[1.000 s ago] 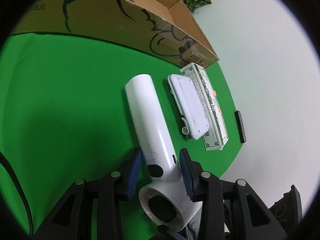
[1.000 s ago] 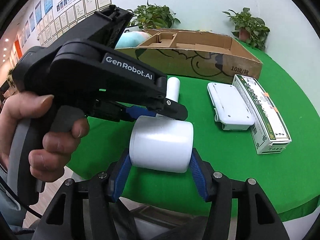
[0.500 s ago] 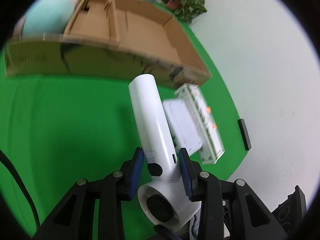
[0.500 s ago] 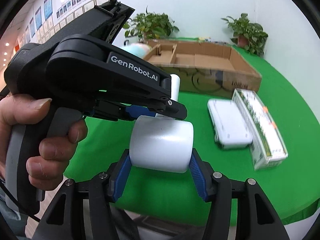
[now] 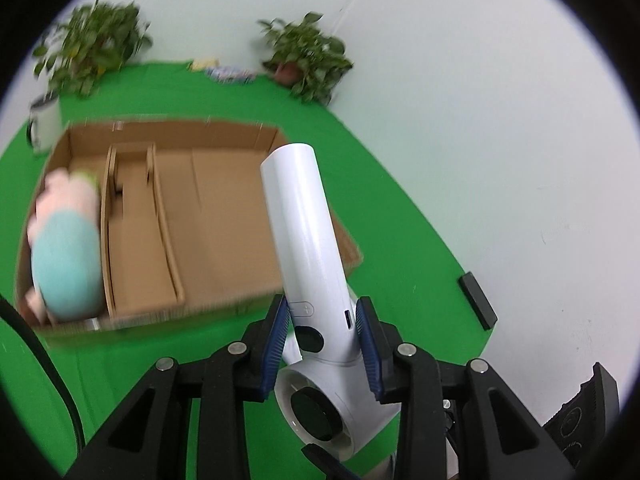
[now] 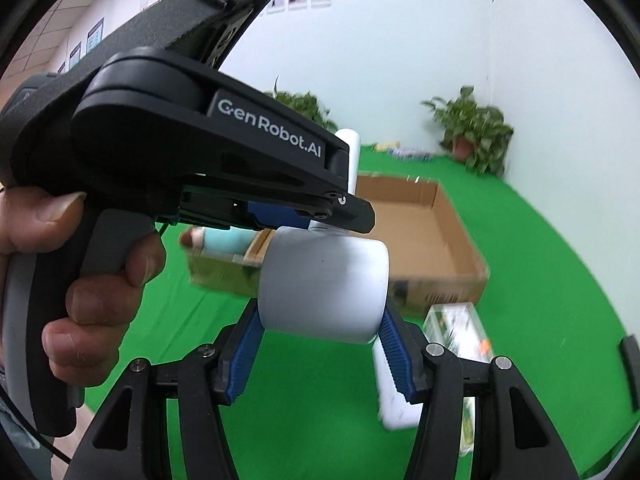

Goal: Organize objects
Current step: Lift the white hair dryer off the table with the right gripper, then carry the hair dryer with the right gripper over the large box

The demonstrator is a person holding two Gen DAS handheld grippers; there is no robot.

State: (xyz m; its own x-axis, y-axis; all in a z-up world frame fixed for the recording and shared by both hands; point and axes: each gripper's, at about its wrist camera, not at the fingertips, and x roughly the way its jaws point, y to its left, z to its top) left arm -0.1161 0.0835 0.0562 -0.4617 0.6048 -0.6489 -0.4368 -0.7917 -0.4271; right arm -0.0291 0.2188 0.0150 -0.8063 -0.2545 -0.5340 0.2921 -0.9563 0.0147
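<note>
Both grippers hold one white hair dryer (image 5: 308, 256). My left gripper (image 5: 322, 344) is shut on its handle near the head, with the handle pointing out over the open cardboard box (image 5: 224, 216). My right gripper (image 6: 322, 354) is shut on the dryer's round barrel (image 6: 324, 284), just below the left gripper's black body (image 6: 200, 152). The dryer is lifted above the green table (image 5: 400, 240). A pink and teal plush toy (image 5: 66, 248) lies in the box's left compartment.
A white flat case (image 6: 394, 400) and a green-printed white carton (image 6: 456, 328) lie on the table in front of the box. Two potted plants (image 5: 308, 56) and a white mug (image 5: 44, 126) stand at the back. A small black bar (image 5: 478, 300) lies at the table's right edge.
Both grippers have lifted the hair dryer off the table and carried it up and forward, so it is now over the box. Both grips stayed shut.
</note>
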